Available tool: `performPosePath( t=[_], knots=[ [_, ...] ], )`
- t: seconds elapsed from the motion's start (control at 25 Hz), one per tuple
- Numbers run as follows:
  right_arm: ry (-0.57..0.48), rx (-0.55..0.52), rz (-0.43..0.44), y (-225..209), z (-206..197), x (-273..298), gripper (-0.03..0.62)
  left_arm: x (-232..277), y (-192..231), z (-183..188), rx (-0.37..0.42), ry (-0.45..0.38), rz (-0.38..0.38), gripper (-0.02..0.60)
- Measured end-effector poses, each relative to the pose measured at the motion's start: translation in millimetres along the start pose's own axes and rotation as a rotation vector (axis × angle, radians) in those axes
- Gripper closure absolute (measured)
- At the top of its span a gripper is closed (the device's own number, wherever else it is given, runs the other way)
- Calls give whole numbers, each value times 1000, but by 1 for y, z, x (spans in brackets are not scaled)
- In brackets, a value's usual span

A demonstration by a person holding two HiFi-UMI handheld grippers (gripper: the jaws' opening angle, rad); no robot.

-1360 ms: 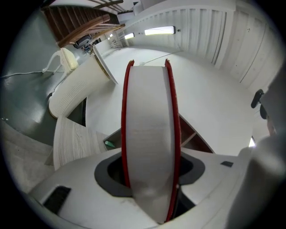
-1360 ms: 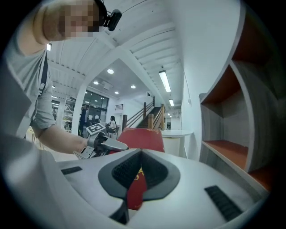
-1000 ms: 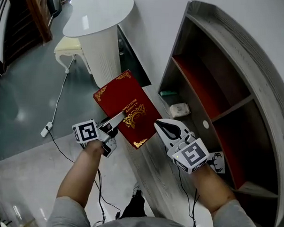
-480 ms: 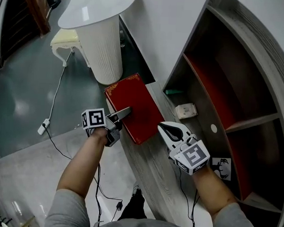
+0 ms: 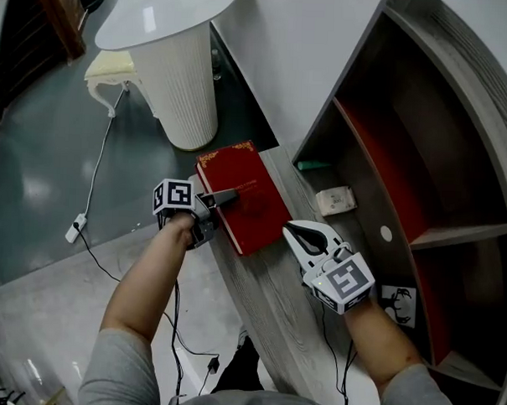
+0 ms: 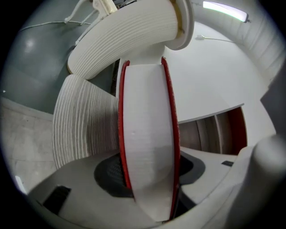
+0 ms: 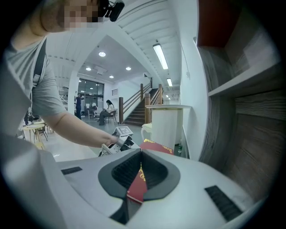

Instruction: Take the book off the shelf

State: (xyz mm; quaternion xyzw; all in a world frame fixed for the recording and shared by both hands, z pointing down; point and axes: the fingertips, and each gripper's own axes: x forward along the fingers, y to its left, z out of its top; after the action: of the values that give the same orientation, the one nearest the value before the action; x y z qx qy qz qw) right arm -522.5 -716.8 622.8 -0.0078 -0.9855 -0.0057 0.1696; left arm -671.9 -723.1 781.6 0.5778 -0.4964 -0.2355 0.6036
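Note:
A red book (image 5: 245,199) with gold corner trim lies level over the left end of the grey wooden ledge (image 5: 266,294) in front of the shelf (image 5: 453,240). My left gripper (image 5: 213,204) is shut on its near left edge. In the left gripper view the white page block (image 6: 148,134) and its red covers fill the space between the jaws. My right gripper (image 5: 307,235) hovers over the ledge just right of the book, shut and holding nothing. In the right gripper view the book (image 7: 156,146) shows beyond the closed tips.
A white ribbed pedestal table (image 5: 185,77) stands beyond the book, with a cream stool (image 5: 108,69) behind it. A cable and power strip (image 5: 74,227) lie on the floor at left. On the shelf's lowest level are a small white box (image 5: 336,198) and a green item (image 5: 312,166).
The left gripper has carried the book from a raised tilt, cover towards me, down and rightward to lie level over the ledge's end. The right gripper has barely moved.

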Motion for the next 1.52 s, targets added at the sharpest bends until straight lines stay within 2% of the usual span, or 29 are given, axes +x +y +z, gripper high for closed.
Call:
performPosePath(
  t=[0.12,0.2,0.44,0.6,0.68,0.76,0.84,0.88,1.0,1.12,1.2,1.24,1.4,1.52],
  knots=[
    [4,2,-3,-3,0,0,569,7,9,2,-31,18,39,324],
    [12,2,-6,-4,-1,0,569,10,11,2,-25,27,71,316],
    [19,-1,-1,2,-4,2,569,13,23,8,75,15,211,261],
    [25,0,-3,2,-7,1,569,8,35,15,236,-46,370,195],
    [32,-7,-4,4,-7,2,569,3,38,21,366,-76,484,185],
    [33,-14,-2,7,-5,3,569,0,34,26,530,-99,591,183],
    [29,-17,1,9,-4,2,569,0,28,28,638,-114,644,183],
    [29,-17,1,9,-4,2,569,0,27,28,649,-120,645,183],
    [28,-11,-2,9,-3,0,569,0,28,27,602,-139,599,184],
    [23,-10,-6,11,0,-4,569,-7,25,28,602,-180,573,187],
    [18,-12,-8,11,3,-7,569,-12,19,29,608,-216,555,244],
    [15,-13,-9,11,5,-8,569,-15,15,29,611,-232,543,244],
    [-3,-8,-20,11,16,-18,569,-35,-9,27,655,-302,495,275],
    [-11,-10,-33,13,23,-32,569,-54,-40,15,706,-363,419,305]
  ],
)
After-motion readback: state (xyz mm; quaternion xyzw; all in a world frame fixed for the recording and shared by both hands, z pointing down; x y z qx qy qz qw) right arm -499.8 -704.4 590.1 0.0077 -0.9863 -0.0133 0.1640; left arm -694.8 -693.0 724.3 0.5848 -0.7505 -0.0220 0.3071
